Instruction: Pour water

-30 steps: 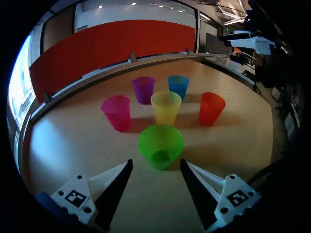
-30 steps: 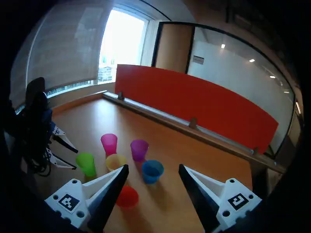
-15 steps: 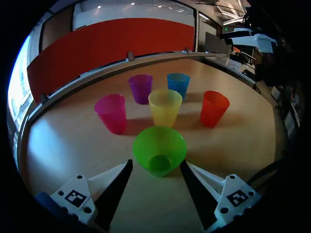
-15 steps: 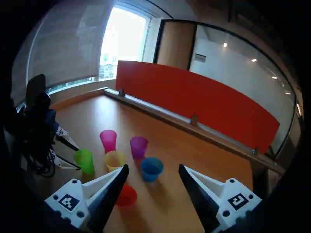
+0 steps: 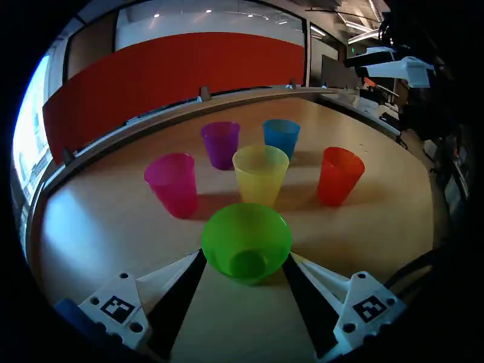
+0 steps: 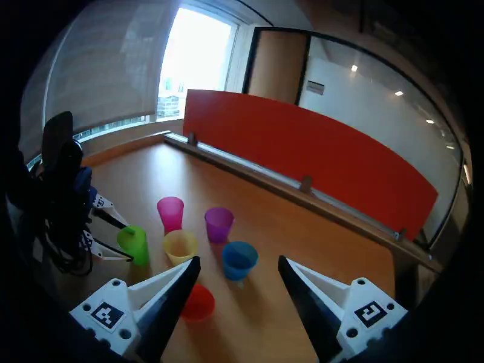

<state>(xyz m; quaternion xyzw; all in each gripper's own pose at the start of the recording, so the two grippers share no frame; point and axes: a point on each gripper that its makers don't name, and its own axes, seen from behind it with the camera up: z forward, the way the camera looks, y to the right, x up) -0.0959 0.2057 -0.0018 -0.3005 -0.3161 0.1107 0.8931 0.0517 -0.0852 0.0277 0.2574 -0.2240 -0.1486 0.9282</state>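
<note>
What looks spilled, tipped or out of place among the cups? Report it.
Nothing stands out. The green cup, pink cup, purple cup, yellow cup, blue cup and orange cup all stand upright on the table, with no spill visible.

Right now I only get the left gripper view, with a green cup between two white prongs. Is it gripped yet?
Observer: I cannot tell if they touch. The right gripper view shows the left gripper side-on, its jaws flanking the upright green cup.
Operator: And the other tool?
Observer: The right gripper has its jaws open and empty, with the blue cup seen between them.
</note>
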